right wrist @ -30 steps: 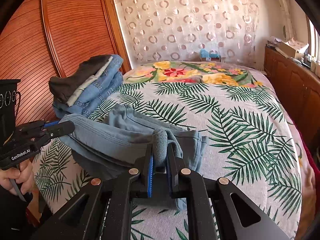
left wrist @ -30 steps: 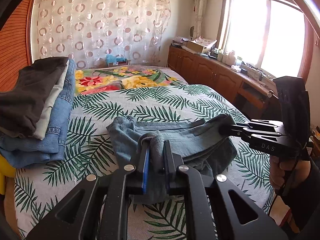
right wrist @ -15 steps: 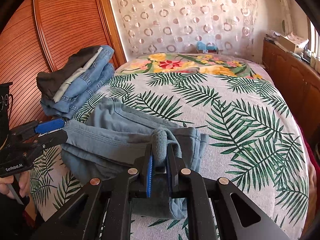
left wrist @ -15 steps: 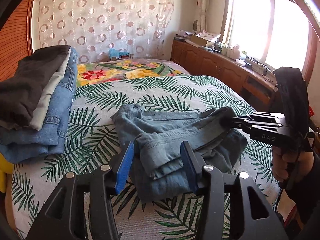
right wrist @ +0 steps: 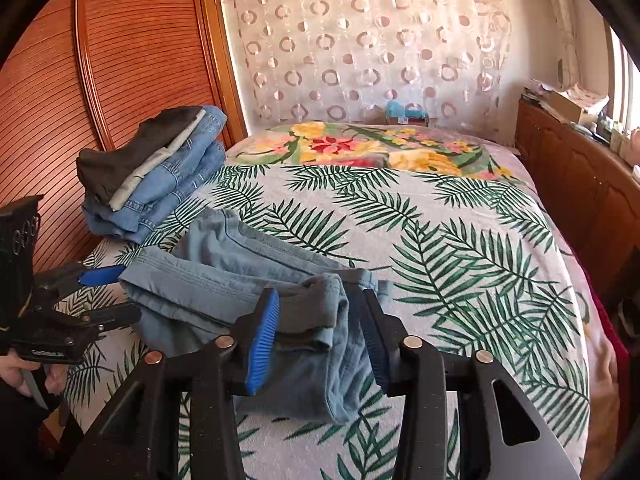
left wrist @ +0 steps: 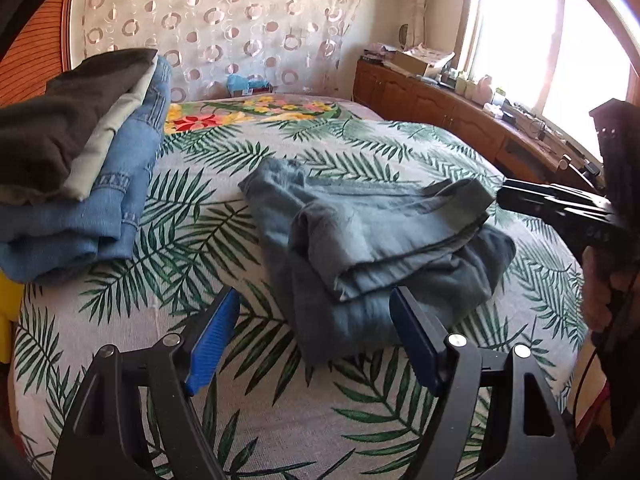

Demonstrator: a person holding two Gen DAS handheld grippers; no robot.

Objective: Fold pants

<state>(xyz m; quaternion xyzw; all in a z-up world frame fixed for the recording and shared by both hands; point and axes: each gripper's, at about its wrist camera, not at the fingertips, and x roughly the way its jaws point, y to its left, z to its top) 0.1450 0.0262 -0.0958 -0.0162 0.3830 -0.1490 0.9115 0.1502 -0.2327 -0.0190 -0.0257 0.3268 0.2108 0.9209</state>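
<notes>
pants: light blue-grey denim pants (left wrist: 372, 240), folded in rumpled layers, lying on palm-leaf print bedspread (left wrist: 168, 248)
left gripper (left wrist: 316, 336): blue-padded jaws wide apart, just short of pants
right gripper (right wrist: 316, 332): jaws parted, straddling bunched pants edge
neighbour: stack of folded dark and blue denim clothes (right wrist: 152, 172), near the pants

My fingers (left wrist: 214, 332) are matt black plastic with ribbed blue rubbery pads and shiny metal rivets. The pants (left wrist: 372, 236) are soft, faded blue-grey denim, matt and creased. The bed (right wrist: 460, 240) wears a matt woven leaf-print cloth. Beside it, the stack of folded clothes (left wrist: 76, 168) shows coarser blue denim. The wardrobe door (right wrist: 132, 52) is glossy, ribbed reddish wood; the curtain (right wrist: 372, 44) is sheer fabric.
</notes>
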